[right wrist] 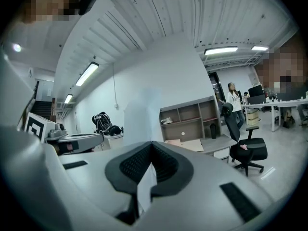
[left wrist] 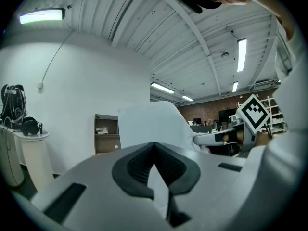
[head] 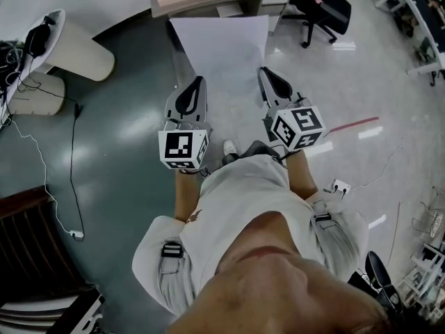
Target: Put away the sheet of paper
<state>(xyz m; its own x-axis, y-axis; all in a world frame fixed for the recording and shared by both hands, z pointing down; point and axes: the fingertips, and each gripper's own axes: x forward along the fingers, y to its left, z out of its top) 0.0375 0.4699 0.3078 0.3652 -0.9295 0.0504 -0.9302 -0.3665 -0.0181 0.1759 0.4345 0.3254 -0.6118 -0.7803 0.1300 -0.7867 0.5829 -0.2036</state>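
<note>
Sheet of paper [head: 221,47], judged light and floppy, held before the desk [head: 195,7]; left gripper [head: 197,83] and right gripper [head: 267,74] clamp its near corners.

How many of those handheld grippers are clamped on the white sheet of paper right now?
2. The left gripper pinches the sheet of paper on its near left side, and the right gripper pinches its near right side.
</note>
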